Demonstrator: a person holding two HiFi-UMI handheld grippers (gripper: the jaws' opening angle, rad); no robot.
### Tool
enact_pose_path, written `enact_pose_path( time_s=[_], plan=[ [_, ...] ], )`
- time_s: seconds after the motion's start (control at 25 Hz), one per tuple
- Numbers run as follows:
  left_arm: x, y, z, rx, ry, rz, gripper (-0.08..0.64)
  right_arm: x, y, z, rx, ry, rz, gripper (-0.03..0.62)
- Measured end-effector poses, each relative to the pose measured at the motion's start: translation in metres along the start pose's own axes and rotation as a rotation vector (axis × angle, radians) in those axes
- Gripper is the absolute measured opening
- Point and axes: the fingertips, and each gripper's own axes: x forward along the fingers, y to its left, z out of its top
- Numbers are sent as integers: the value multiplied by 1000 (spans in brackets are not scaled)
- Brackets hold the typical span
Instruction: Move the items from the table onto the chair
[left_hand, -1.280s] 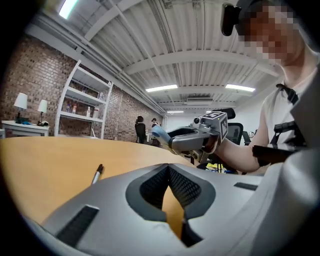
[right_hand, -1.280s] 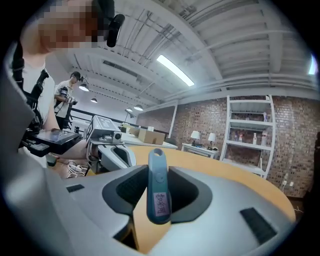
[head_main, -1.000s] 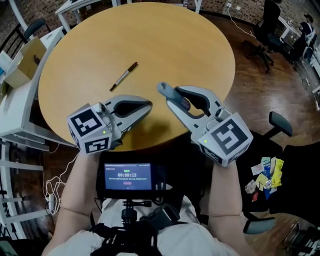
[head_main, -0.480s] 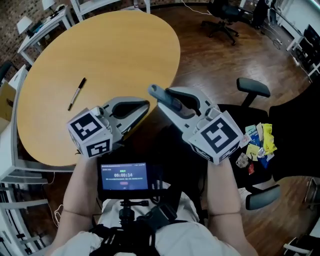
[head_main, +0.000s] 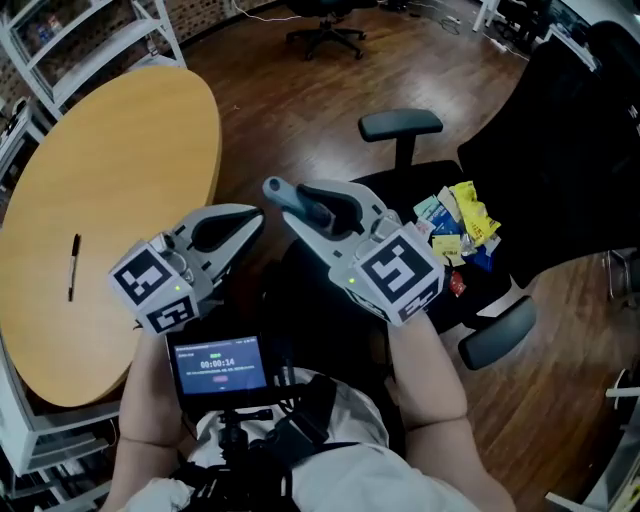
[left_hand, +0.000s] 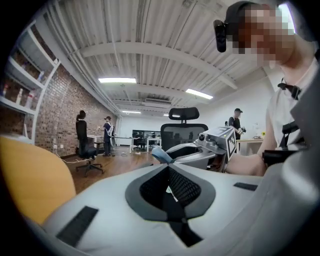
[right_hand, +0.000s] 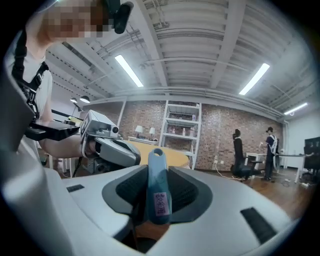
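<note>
**Blue tool clamped in the right gripper, chair at two o'clock**

Closest in, strapped at the person's chest, is a small screen (head_main: 218, 365) showing a timer. Just beyond it both grippers point outward, roughly level, near each other but not touching.

Left gripper (head_main: 248, 220), at eleven o'clock from the screen: jaws pressed together, nothing held between them. Right gripper (head_main: 318, 208), at one o'clock: jaws standing wide and clamped on a blue tool (head_main: 283, 193). It has a slate-blue plastic handle with a hole at its free end and a small label on its back. It pokes out past the jaw tips toward the left gripper.

Past the right gripper, at two o'clock, there's the black office chair (head_main: 400, 124), and a heap of colourful packets (head_main: 458, 232) lies on its seat.

Over at ten o'clock is the round wooden table (head_main: 130, 150). One dark pen (head_main: 73, 266) lies on it alone near the nine o'clock edge, well apart from both grippers.

Farther off is a wooden floor (head_main: 290, 110), with a second office chair (head_main: 325, 30) at twelve o'clock. White shelving (head_main: 90, 30) stands beyond the table.
</note>
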Motion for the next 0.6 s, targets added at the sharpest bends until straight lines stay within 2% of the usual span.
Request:
enact_pose_path(
  time_s=[0.16,0.36,0.6],
  plan=[
    [51,-20,-16,-17,9,-96,6,-42,-41,-31,23,30,-134,141],
    [104,-48,-35,-49,-4,-222,6,-98,-83,-95,126,125,-317,141],
    [146,-67,-74,-93,7,-280,6,-145,-119,-176,247,184,-499,141]
  ],
)
